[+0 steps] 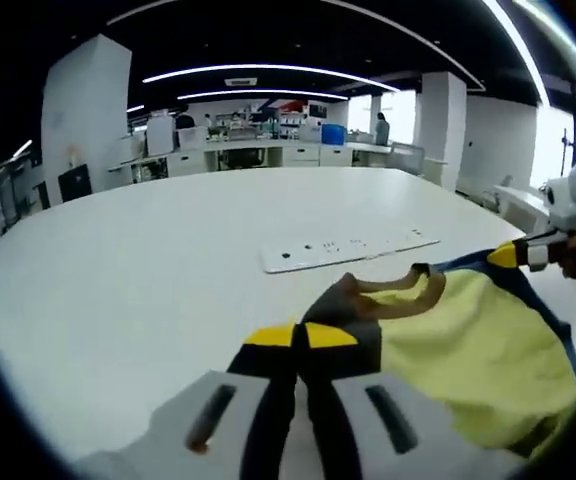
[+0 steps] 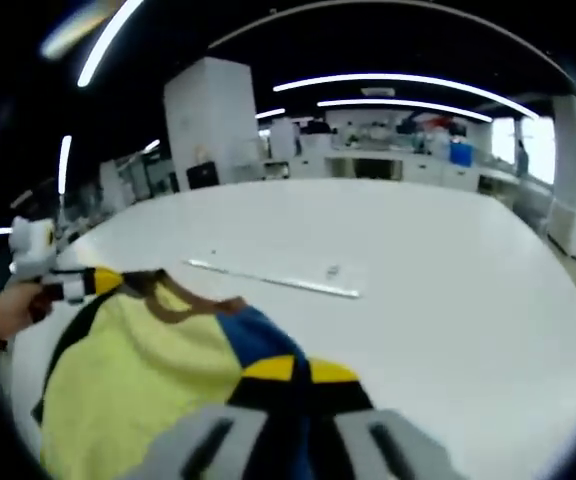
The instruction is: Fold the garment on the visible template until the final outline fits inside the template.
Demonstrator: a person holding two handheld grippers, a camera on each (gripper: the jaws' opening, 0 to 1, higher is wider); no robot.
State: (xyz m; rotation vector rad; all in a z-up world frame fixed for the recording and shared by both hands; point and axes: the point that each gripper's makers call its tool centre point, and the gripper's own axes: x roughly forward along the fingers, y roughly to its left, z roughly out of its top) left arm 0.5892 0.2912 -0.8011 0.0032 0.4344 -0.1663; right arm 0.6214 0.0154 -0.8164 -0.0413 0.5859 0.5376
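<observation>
Ahead in the left gripper view, a wide white table [image 1: 168,250] runs toward desks and pillars under ceiling light strips. One yellow shirt [image 1: 468,350] with a brown collar hangs above it, near one flat white panel [image 1: 348,250]. The left gripper [image 1: 301,340] is clamped on its shoulder; the right gripper [image 1: 523,255] pinches the far shoulder.

Next, the right gripper view: the same table [image 2: 448,290], panel [image 2: 273,280] and shirt [image 2: 138,370]; right gripper [image 2: 293,372] closed on blue edging, left gripper [image 2: 88,284] gripping opposite.
</observation>
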